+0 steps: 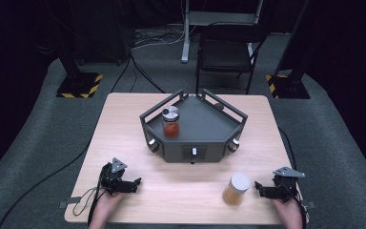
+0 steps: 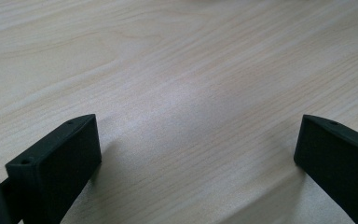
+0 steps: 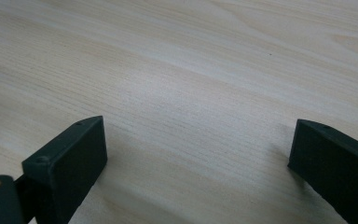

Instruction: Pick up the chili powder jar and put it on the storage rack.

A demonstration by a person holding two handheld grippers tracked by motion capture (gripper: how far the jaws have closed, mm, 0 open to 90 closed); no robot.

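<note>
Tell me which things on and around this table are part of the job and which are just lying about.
Part of the job:
- right tongs, open
- left tongs, open
- white-lidded jar of amber stuff, beside the right tongs
- silver-lidded jar of red stuff
- dark tray holding it

Lying about:
- black chair
- floor cables
- striped stand bases

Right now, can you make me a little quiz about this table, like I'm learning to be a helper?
1. True or false: the left claw is holding a jar.
2. Which jar stands nearest the right claw? A) the jar with the silver lid B) the jar with the white lid
3. Fill in: the silver-lidded jar stands inside the dark ____.

Key
1. False; both claws are open and rest on the wooden table.
2. B
3. tray
</note>
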